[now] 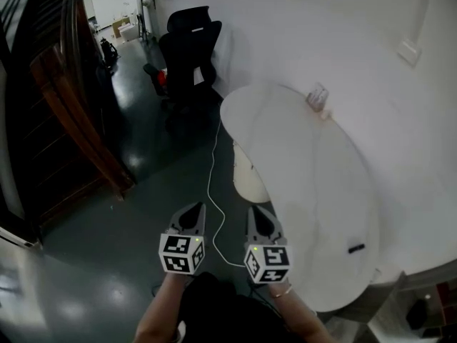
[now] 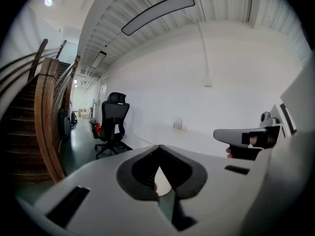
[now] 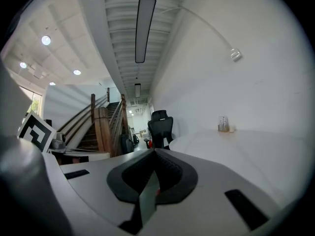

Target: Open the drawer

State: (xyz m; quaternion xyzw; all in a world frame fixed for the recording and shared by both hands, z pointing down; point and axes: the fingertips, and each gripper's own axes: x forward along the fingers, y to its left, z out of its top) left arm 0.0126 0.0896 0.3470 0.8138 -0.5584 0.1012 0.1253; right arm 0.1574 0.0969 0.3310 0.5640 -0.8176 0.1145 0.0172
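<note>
Fingers (image 2: 101, 176) together — left gripper (image 1: 198, 209), right gripper (image 1: 253, 211)

The desk (image 1: 314, 191) is white, smooth and matt, like the painted wall (image 1: 343, 27) behind it. The floor (image 1: 86, 277) is dark and glossy and mirrors the lights. The stairs (image 1: 78, 120) are reddish-brown wood with a polished sheen. The chair (image 1: 189, 48) is matt black. The cable (image 1: 212, 177) is smooth and white. The left gripper (image 1: 194, 207) and right gripper (image 1: 258, 209) have pale grey matt plastic shells, and their fingers (image 3: 167, 173) carry a dark matt lining.
</note>
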